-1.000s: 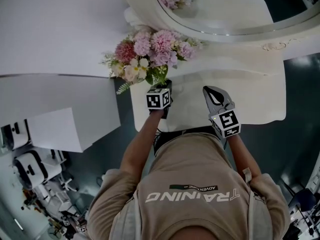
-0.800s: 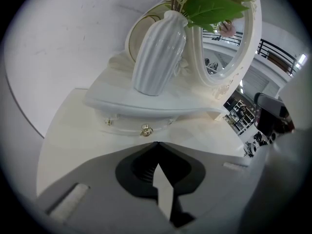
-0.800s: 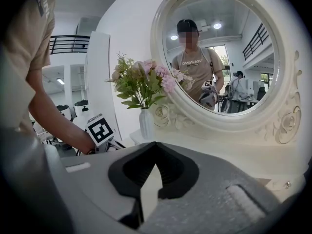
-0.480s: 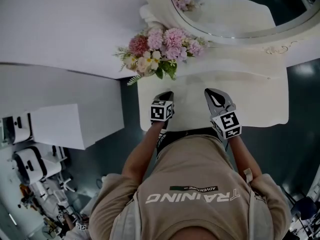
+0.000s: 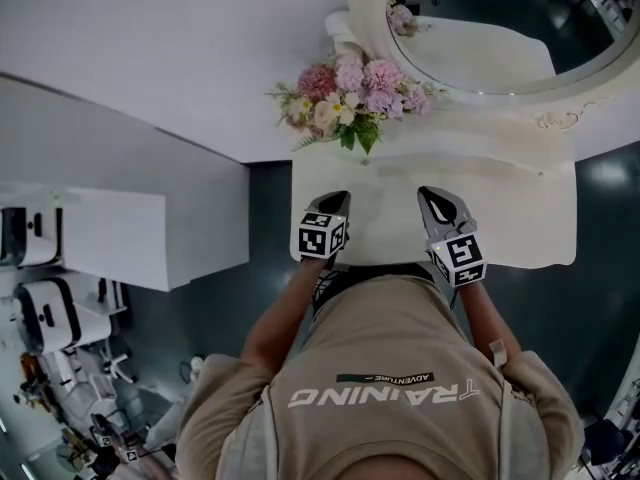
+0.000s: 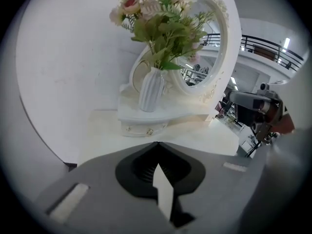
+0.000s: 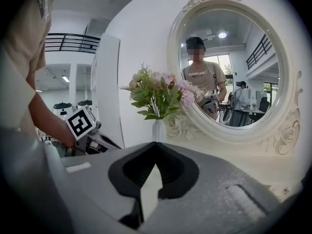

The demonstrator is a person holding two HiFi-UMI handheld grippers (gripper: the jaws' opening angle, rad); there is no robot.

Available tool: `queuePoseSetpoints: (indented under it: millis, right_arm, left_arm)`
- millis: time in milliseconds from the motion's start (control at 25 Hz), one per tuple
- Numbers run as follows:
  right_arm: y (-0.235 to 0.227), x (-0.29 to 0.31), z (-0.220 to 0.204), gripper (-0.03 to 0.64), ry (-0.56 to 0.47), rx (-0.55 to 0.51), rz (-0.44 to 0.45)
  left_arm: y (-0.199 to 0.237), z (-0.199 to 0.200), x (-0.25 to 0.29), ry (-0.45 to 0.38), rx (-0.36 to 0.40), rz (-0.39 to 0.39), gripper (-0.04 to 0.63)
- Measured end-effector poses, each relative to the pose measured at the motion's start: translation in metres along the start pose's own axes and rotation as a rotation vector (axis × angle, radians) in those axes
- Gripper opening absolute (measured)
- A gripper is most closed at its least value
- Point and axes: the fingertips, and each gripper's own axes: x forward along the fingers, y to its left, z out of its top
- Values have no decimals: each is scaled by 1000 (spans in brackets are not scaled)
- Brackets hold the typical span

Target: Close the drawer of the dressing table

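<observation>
Hovering over table [image 5: 520, 218] edge: left gripper [image 5: 335, 198], right gripper [image 5: 433, 194].

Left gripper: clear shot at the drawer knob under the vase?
Likely yes. The left gripper, shut, faces the knob across bare tabletop, nothing between; the vase stands higher, clear of the path.

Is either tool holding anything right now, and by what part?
Nothing is held: the left tool and the right tool both have jaws shut on nothing, above the dressing table.
</observation>
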Motion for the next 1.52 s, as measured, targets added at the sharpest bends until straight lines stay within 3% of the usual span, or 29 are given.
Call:
queuePoseSetpoints:
  millis: [320,840,1240,1520]
  right_arm:
    - [9,-8,35,2,-85,-43,-27]
    - [-10,-19,70,2,-129,-99,-82]
    - [-5,-34,134,2,-240,-144,-78]
    - [7,-40,166,2,-312,-165,-60]
  left_arm:
    - [-8,41,-44,-125,75,-3,18]
    - [-18,105,-83,-256,201,-11,18]
    - [-30,168,-137,-454,201,-12,18]
    - [-33,196,-159,-537,219,3,18]
